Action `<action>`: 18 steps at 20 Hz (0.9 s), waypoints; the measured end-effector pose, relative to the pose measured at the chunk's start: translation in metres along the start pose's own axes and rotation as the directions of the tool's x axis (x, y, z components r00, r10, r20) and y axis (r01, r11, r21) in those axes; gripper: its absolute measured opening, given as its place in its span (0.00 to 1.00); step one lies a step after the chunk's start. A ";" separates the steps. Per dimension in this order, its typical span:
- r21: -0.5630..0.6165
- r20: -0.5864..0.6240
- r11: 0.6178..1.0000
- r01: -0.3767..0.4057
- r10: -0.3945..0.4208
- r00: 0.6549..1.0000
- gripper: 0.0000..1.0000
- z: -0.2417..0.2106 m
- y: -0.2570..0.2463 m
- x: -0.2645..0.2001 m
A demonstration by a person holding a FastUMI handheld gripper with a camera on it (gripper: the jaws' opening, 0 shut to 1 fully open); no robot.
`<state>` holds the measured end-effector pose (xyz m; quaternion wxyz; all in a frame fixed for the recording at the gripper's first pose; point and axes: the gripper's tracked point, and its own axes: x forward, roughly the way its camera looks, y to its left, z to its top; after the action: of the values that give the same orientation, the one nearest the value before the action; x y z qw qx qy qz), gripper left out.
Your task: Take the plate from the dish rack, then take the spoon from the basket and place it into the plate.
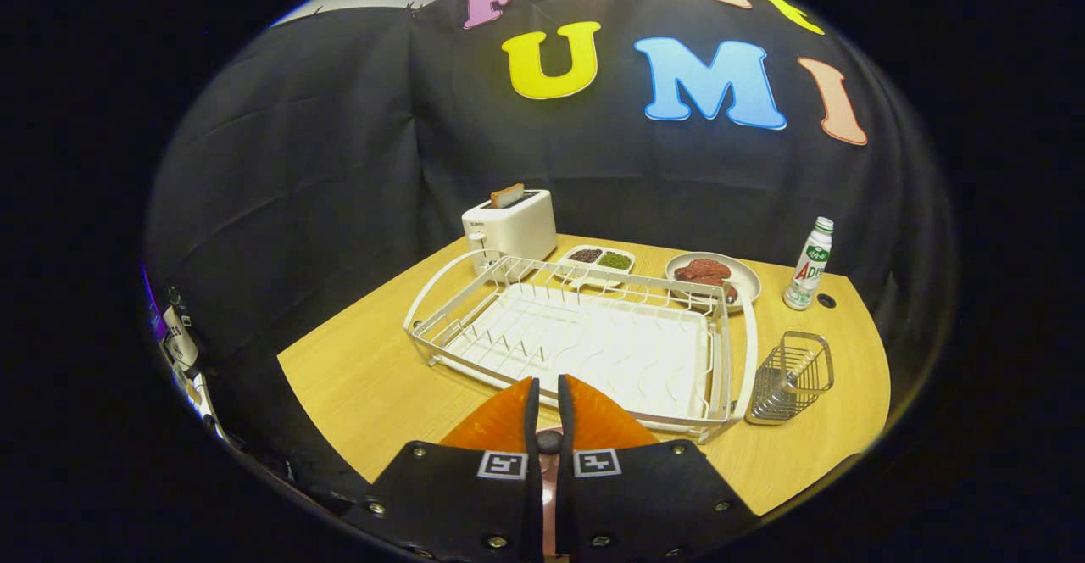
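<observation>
Tongs point(548, 381) first, since they're right up against the lens: the two fingers are pulled in close with just a thin slot left between them. Something pinkish with a dark round knob sits in that slot. I honestly can't tell if it's the spoon or a bit of the tool itself, so I can't say if they're gripping anything.

Just beyond the tips is the white wire rack point(720, 351), sitting flat on the wooden table point(356, 376). The wire basket point(792, 376) stands upright just to the right of the rack, close to its near right corner.

Far side of the rack, left to right:
- toaster point(513, 224) with a slice of toast point(507, 196) sticking out the top
- split tray point(600, 259), dark stuff in one half, green in the other
- round dish point(746, 279) with meat point(703, 270) on it
- bottle point(809, 264) standing upright, off on its own at the far right
</observation>
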<state>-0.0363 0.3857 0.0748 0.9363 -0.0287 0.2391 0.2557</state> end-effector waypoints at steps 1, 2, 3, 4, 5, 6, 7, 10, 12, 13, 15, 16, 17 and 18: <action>-0.002 -0.005 1.000 -0.012 0.012 1.000 0.06 -0.003 0.004 0.003; -0.005 -0.020 1.000 -0.016 0.016 1.000 0.06 -0.008 0.005 0.006; -0.005 -0.009 1.000 -0.020 0.020 1.000 0.06 -0.008 0.004 0.004; -0.004 -0.016 1.000 -0.022 0.022 1.000 0.06 -0.009 0.004 0.005; -0.004 -0.019 1.000 -0.022 0.022 1.000 0.06 -0.010 0.004 0.004; 0.000 -0.017 1.000 -0.024 0.024 1.000 0.06 -0.013 0.005 0.003; -0.002 -0.024 1.000 -0.016 0.016 1.000 0.07 -0.014 0.003 0.003; -0.012 -0.014 1.000 0.012 -0.012 1.000 0.14 -0.010 -0.006 -0.004; -0.016 0.018 0.999 0.038 -0.038 0.999 0.18 0.001 -0.013 -0.012; -0.013 0.043 0.999 0.045 -0.044 0.998 0.20 0.010 -0.017 -0.017; -0.015 0.096 0.997 0.080 -0.079 0.992 0.22 0.031 -0.032 -0.033; -0.014 0.127 0.994 0.110 -0.107 0.986 0.22 0.042 -0.041 -0.042; -0.010 0.160 0.991 0.136 -0.133 0.978 0.22 0.053 -0.050 -0.052; -0.003 0.190 0.987 0.164 -0.160 0.969 0.22 0.064 -0.060 -0.062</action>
<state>-0.0258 0.3155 0.1560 0.9722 -0.0324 0.1434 0.1824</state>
